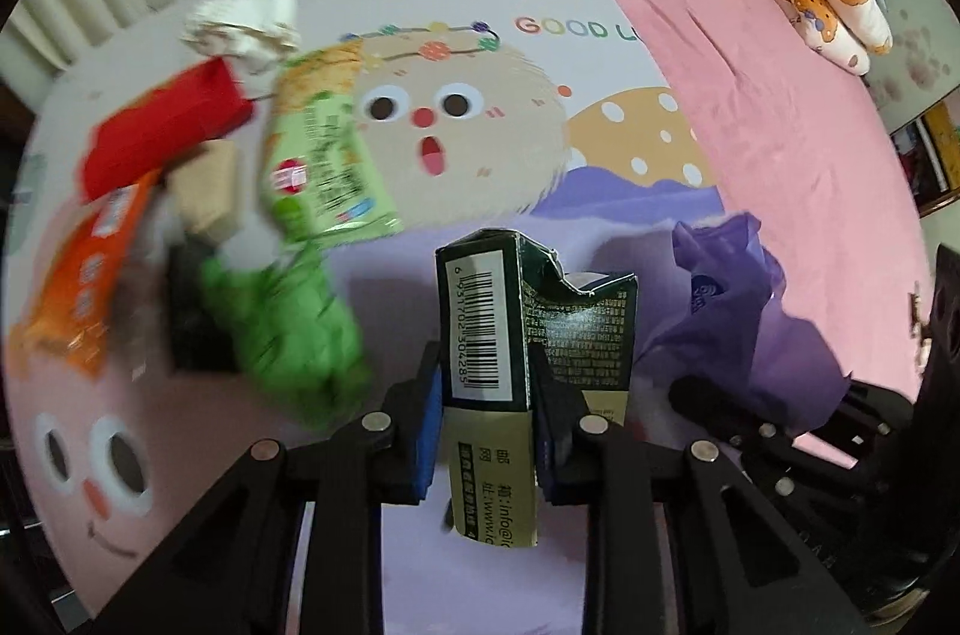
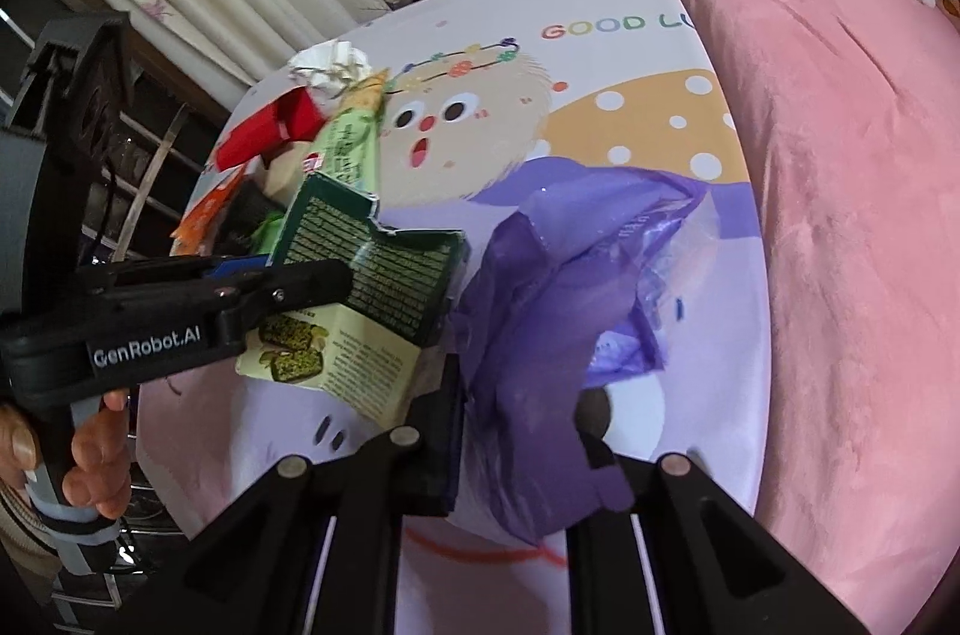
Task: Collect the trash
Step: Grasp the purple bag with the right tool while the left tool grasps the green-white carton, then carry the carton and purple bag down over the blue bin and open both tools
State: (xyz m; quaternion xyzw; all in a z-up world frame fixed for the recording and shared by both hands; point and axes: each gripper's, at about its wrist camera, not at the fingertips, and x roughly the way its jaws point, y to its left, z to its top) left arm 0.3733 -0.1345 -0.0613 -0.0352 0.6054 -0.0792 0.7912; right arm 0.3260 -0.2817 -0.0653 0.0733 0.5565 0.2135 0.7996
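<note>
The dark green box (image 1: 486,329) sits low in the frame's centre, clamped by the left gripper (image 1: 485,431); the right gripper (image 2: 516,449) pinches the purple bag (image 2: 558,299) beside it.

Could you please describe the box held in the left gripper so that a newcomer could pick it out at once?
On the cartoon bedsheet, just left of the purple plastic bag, the left gripper pinches a flattened dark green box. Unlike the loose wrappers farther left, it is lifted, torn-edged and shows a white barcode.
</note>
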